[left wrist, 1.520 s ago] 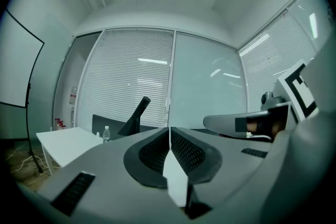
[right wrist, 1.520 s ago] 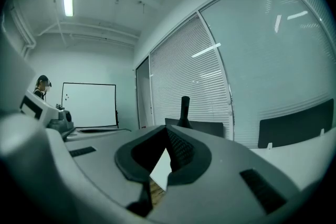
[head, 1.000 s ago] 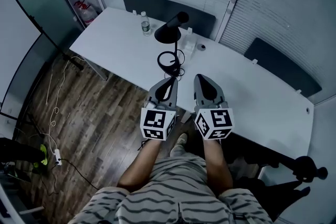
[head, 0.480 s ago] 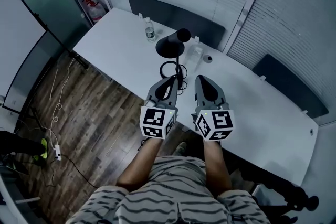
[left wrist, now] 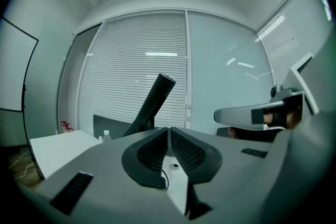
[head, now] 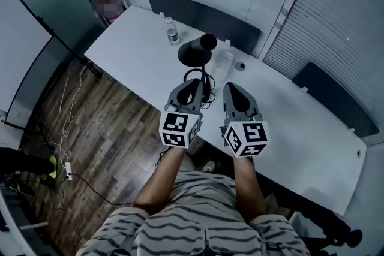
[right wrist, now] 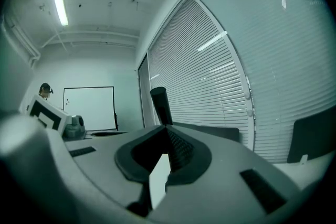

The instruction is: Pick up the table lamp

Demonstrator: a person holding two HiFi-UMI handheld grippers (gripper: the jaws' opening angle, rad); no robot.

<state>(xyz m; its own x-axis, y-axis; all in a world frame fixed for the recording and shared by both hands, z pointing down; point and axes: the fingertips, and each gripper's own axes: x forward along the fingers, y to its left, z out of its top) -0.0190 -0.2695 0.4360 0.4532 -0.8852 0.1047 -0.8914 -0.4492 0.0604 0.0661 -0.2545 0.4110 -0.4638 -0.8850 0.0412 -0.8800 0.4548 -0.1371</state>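
Note:
The black table lamp (head: 194, 52) stands on the white table (head: 288, 123), its cone base toward the window and its round head (head: 207, 42) tilted up. Its black cord (head: 193, 76) lies coiled on the table in front of it. My left gripper (head: 193, 87) hovers over the cord just short of the lamp, jaws shut and empty. My right gripper (head: 231, 88) hangs beside it, also shut and empty. In the left gripper view the lamp (left wrist: 155, 102) rises just beyond the closed left gripper (left wrist: 169, 131). In the right gripper view the lamp's arm (right wrist: 160, 105) stands behind the closed right gripper (right wrist: 167, 132).
A small water bottle (head: 172, 33) stands left of the lamp. A clear container (head: 223, 60) and a small round item (head: 241, 66) sit to the lamp's right. Dark panels and window blinds line the table's far edge. A whiteboard (head: 18, 51) stands at the left over wood floor with cables.
Both grippers have moved forward together toward the lamp; their tips now hang over the table's near edge and the coiled cord. Both have stayed shut.

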